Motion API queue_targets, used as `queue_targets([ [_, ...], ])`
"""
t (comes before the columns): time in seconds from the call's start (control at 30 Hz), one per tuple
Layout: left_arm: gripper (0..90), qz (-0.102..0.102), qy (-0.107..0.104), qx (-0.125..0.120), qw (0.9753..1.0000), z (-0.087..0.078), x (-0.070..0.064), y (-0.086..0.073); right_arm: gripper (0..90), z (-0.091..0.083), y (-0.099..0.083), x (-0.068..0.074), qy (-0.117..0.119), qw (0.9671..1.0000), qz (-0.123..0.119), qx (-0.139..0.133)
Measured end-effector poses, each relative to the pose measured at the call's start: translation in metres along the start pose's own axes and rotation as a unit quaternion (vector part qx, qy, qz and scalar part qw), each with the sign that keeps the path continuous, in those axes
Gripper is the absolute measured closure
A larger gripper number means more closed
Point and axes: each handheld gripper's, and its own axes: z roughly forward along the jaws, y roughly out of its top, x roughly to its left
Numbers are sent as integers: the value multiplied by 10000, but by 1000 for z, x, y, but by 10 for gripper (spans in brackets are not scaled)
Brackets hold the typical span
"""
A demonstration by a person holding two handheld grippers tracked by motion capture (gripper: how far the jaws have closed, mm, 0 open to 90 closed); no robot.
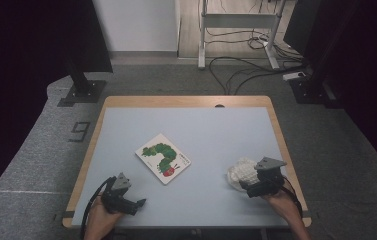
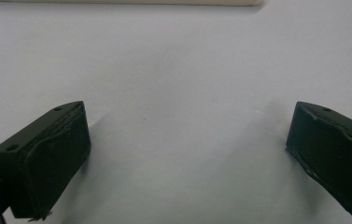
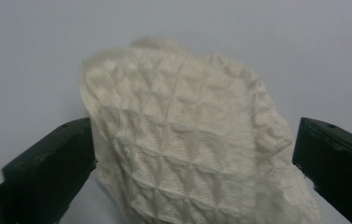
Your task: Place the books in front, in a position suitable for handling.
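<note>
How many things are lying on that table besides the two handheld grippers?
2: a caterpillar picture book near the middle, and a white waffle cloth at the right, between the right gripper's open jaws.

From the high view we look forward and down over the table from its near edge. Each gripper view sits low and close above that tabletop. The right one shares the white cloth at lower right.
</note>
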Motion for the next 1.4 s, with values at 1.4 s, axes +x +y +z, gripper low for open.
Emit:
queue_targets([
  [1.4,0,118,277,-170,9994,-6,61,69,0,7,56,34,474,9973,-1,-558],
])
